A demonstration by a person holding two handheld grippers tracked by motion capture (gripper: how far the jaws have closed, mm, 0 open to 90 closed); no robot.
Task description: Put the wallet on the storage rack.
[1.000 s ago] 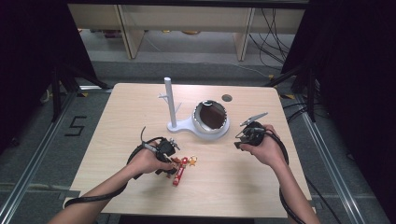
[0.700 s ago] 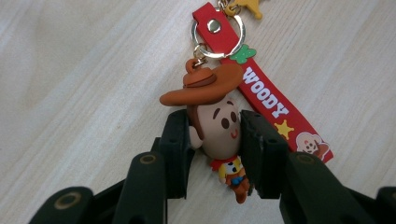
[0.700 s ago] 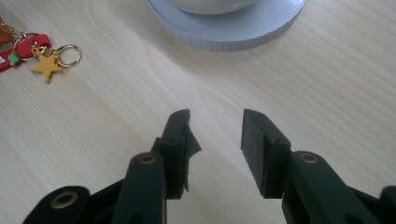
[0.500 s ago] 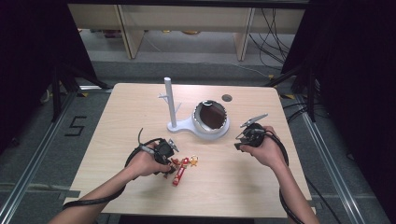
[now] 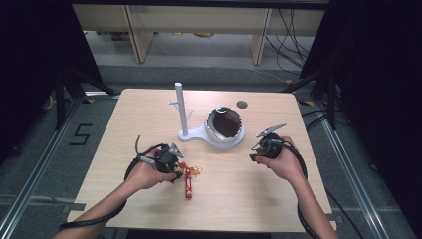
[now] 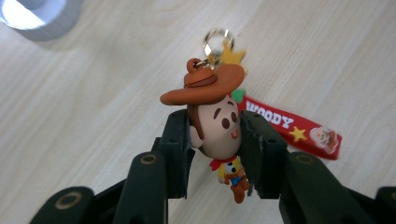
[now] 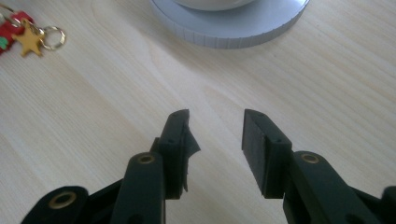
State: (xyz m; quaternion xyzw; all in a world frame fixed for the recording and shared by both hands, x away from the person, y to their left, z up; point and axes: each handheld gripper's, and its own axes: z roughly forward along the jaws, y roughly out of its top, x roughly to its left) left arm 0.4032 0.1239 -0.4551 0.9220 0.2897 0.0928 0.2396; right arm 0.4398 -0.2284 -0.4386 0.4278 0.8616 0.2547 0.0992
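With its head pinched in the left claw (image 6: 215,135), the keychain (image 6: 219,126) sits just above the table (image 5: 149,114), strap trailing: pick-up step. Right claw (image 7: 215,140) gapes empty. Next likely: hang its ring (image 6: 215,37) on the white stand (image 5: 181,109).

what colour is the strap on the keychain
Red, with white lettering and a yellow star; the strap shows best in the left gripper view.
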